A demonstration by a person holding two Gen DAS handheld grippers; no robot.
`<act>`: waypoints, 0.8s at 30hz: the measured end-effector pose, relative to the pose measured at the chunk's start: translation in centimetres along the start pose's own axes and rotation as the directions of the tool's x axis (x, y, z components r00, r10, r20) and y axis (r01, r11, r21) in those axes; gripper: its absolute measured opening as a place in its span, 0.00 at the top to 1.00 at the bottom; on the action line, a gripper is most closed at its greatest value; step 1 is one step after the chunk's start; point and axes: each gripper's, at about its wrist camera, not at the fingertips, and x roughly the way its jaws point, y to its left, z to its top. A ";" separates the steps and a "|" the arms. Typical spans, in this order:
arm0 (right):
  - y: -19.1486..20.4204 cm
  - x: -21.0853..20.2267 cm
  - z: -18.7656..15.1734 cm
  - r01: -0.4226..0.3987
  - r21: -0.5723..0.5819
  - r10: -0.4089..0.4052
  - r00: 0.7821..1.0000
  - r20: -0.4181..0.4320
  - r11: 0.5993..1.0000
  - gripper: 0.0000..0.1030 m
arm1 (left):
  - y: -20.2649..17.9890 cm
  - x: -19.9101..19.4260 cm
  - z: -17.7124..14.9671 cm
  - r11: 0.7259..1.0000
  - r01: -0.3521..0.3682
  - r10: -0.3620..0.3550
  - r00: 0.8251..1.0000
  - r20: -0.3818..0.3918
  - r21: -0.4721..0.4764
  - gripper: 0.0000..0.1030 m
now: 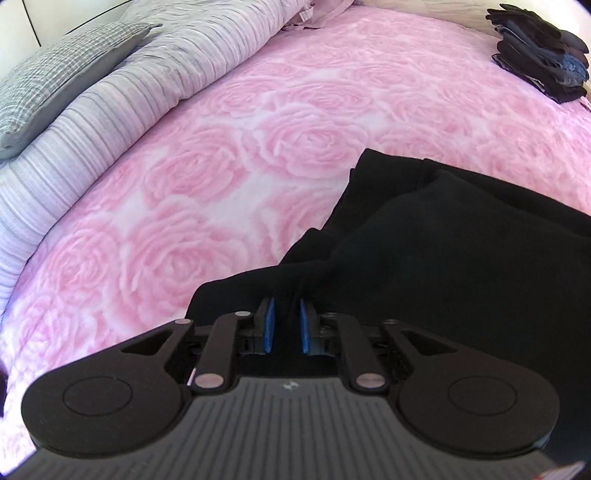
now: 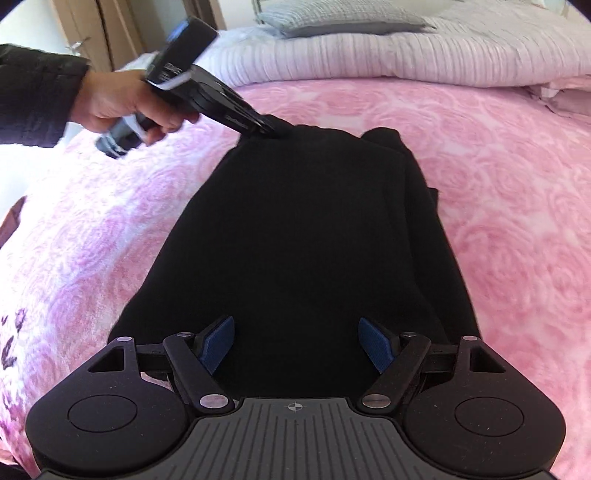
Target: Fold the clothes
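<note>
Here the black garment (image 2: 295, 236) lies folded lengthwise on the pink rose-patterned bedspread (image 1: 229, 155), with bare bedspread on both long sides of it and more beyond its far end toward the striped duvet (image 2: 369, 59). The left gripper (image 1: 286, 323) has its jaws pinched together on a bunched corner of the garment; in the right wrist view that corner is at the garment's far end, where a hand (image 2: 122, 103) holds the tool. The right gripper (image 2: 295, 345) hovers at the garment's near end with its jaws wide apart, blue pads (image 2: 218, 343) over black cloth; whether they touch it cannot be told. The garment's folds are hard to read, being uniformly dark. Well beyond the garment a stack of dark folded clothes (image 1: 539, 51) sits near the bedspread's edge. A grey checked pillow (image 1: 62, 77) rests on the duvet, and a wooden door (image 2: 107, 33) stands behind.
</note>
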 end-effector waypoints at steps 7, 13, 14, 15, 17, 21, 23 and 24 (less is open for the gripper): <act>2.4 -1.7 0.7 0.036 0.049 -0.037 0.999 0.020 0.998 0.26 | -2.3 0.0 -2.1 0.995 0.023 -0.024 1.000 0.012 0.094 0.93; 3.5 0.2 -2.0 0.116 -0.041 -0.114 0.992 0.051 0.992 0.26 | -2.2 0.0 -1.8 0.991 0.046 -0.052 0.998 0.039 0.124 0.96; 3.6 0.2 -2.1 0.124 -0.046 -0.122 0.991 0.047 0.991 0.26 | -2.1 -0.5 -1.8 0.990 0.044 -0.050 0.998 0.039 0.132 0.95; 3.8 -0.1 -1.9 0.142 -0.031 -0.141 0.989 0.037 0.989 0.26 | -2.0 -1.1 -1.9 0.989 0.042 -0.048 0.998 0.039 0.141 0.95; 5.0 -1.4 -1.4 0.178 0.007 -0.178 0.983 0.043 0.984 0.26 | -1.9 -2.8 -2.7 0.986 0.036 -0.044 0.998 0.045 0.160 0.93; 9.9 -3.3 -0.5 0.192 0.006 -0.191 0.973 0.126 0.981 0.26 | -2.6 -5.6 -4.6 0.978 0.054 -0.067 0.996 0.060 0.201 0.92; 12.0 -1.8 -0.6 0.226 0.009 -0.226 0.966 0.125 0.974 0.26 | -3.4 -5.9 -5.5 0.971 0.076 -0.091 0.994 0.057 0.226 0.91; 12.4 -0.2 -0.7 0.257 0.026 -0.259 0.961 0.099 0.966 0.26 | -3.9 -5.8 -6.0 0.966 0.086 -0.101 0.993 0.053 0.242 0.91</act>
